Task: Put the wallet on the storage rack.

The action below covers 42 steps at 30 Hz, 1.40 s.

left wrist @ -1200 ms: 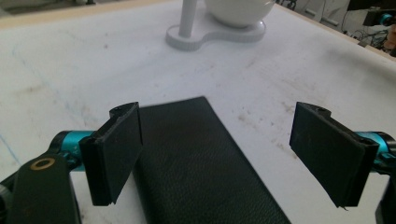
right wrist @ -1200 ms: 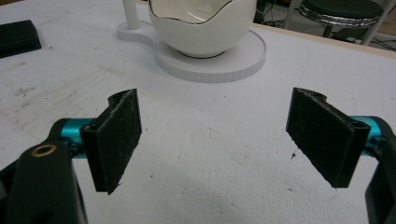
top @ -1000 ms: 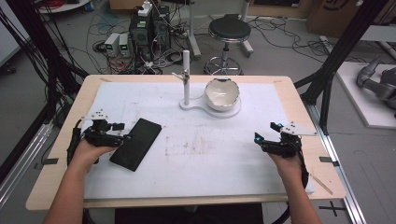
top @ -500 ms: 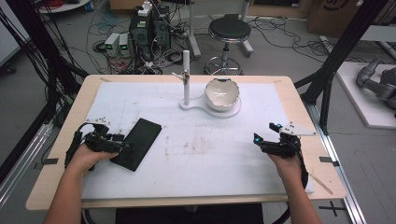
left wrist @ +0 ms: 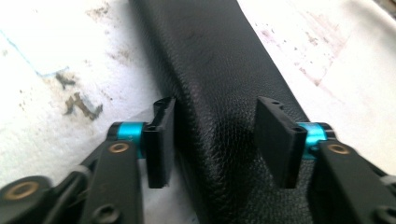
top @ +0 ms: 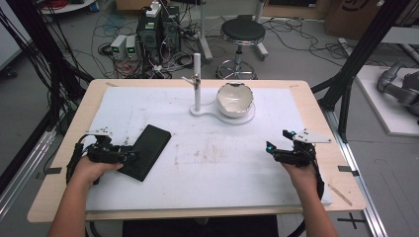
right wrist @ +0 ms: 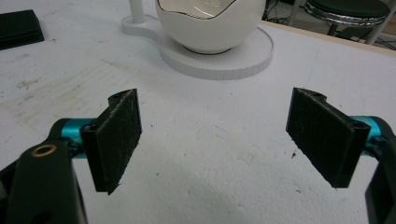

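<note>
Wide bare stretch of white-covered counter (top: 222,163) lies between both hand-held grippers. Flat black leather-textured case (top: 147,151) blocks the left side, lying between the left hand-held gripper's (left wrist: 215,140) spread jaws. White egg-shaped bowl on round white base (top: 236,100) and upright white post (top: 197,81) obstruct the far middle.
</note>
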Available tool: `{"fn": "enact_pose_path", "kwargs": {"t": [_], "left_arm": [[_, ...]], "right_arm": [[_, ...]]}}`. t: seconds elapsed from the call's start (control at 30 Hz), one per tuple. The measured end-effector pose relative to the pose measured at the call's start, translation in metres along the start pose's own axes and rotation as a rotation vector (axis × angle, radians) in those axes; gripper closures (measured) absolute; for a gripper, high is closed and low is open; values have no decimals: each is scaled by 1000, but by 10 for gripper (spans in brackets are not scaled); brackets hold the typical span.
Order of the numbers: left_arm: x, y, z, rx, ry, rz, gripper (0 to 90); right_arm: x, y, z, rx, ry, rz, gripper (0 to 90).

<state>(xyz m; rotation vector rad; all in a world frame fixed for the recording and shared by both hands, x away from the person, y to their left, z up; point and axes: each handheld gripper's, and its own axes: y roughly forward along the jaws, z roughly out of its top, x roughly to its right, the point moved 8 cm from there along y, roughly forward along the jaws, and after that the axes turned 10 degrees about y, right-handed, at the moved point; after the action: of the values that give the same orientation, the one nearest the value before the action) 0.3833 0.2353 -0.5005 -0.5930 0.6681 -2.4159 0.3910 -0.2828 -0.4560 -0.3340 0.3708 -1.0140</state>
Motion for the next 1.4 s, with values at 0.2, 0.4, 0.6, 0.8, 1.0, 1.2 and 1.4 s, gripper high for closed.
{"fn": "enact_pose_path", "kwargs": {"t": [0.2, 0.4, 0.6, 0.8, 1.0, 1.2, 1.4], "left_arm": [[-2, -2, 3, 32, -48, -36, 696], [3, -5, 13, 75, -5, -63, 791], [17, -13, 31, 119, 52, -82, 811], [37, -19, 54, 182, 150, -101, 814], [63, -16, 74, 232, 238, -153, 814], [101, 1, 91, 231, 343, -233, 813], [136, 19, 97, 197, 433, -317, 813]], "right_arm": [[-2, 2, 1, 0, -7, -1, 184], [-1, 1, 1, 3, -6, 1, 184], [0, 0, 1, 4, 0, 0, 184], [-3, 1, 2, 7, -4, 19, 184], [-11, 1, 5, 21, -19, 62, 184], [-41, 2, 17, 31, -62, 192, 184], [-89, 5, 28, 10, -106, 399, 184]]}}
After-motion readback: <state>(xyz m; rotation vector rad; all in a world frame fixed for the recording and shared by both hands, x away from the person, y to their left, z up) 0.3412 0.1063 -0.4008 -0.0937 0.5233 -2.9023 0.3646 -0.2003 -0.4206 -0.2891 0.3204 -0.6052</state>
